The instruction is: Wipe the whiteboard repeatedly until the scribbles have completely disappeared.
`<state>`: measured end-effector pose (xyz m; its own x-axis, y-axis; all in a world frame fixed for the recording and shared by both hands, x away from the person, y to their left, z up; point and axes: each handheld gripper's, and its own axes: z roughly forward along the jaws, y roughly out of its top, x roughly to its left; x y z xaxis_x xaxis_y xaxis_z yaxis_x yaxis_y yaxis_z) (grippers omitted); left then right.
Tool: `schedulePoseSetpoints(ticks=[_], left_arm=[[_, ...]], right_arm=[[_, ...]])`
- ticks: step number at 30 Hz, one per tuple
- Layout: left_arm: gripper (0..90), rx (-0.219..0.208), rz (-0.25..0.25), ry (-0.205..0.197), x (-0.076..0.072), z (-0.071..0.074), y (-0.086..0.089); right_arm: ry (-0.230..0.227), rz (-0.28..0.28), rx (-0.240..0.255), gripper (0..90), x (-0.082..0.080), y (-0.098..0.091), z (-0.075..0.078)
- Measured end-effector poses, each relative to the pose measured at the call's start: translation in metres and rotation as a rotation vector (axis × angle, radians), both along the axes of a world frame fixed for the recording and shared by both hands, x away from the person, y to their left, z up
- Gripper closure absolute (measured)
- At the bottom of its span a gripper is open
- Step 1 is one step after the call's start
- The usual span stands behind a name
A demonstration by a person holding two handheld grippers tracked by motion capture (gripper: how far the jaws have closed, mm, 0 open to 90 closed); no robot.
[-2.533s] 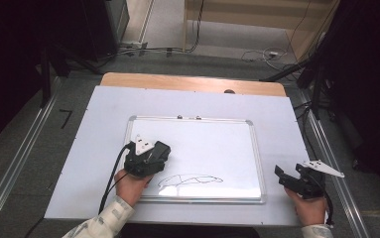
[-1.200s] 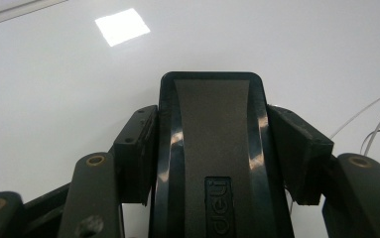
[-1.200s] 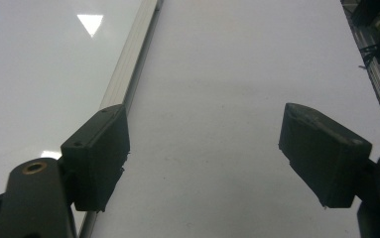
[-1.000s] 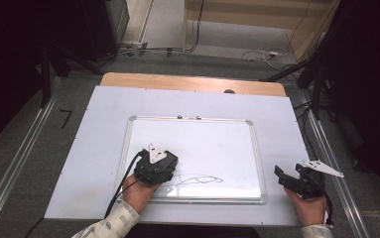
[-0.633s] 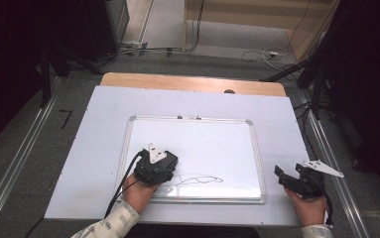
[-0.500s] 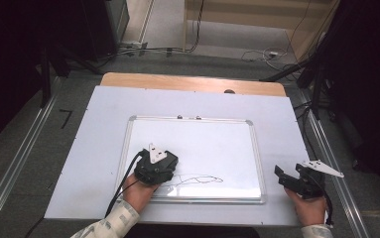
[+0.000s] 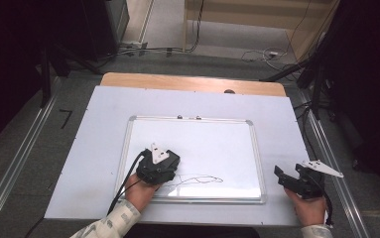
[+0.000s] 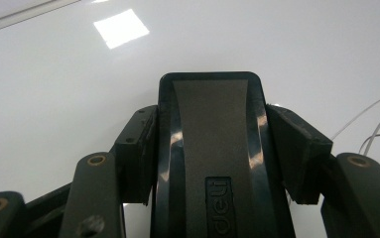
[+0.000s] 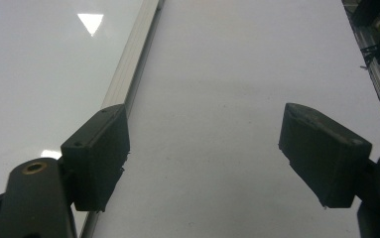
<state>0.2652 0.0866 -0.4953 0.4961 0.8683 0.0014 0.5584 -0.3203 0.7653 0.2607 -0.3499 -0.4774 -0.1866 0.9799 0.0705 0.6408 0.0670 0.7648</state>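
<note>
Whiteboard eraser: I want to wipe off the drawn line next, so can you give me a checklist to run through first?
1. Left hand-held gripper shut on the eraser: ok.
2. Eraser over the whiteboard: ok.
3. Eraser pad touching the board surface: cannot tell.
4. Drawn line just to the right of the eraser: ok.
5. Right hand-held gripper open, off the whiteboard on the white mat: ok.

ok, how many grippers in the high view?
2. Left gripper sits over the whiteboard's near-left part, shut on a black eraser. Right gripper rests on the table, right of the board, jaws open.
</note>
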Motion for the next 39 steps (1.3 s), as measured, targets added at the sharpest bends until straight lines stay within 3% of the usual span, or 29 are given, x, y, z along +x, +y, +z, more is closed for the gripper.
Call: schedulePoseSetpoints(ticks=[39], left_arm=[[41.8, 0.0, -0.044, -0.006, 0.008, -0.001, -0.034]], right_arm=[[0.002, 0.001, -0.004, 18.7, 0.0, 0.002, -0.001]])
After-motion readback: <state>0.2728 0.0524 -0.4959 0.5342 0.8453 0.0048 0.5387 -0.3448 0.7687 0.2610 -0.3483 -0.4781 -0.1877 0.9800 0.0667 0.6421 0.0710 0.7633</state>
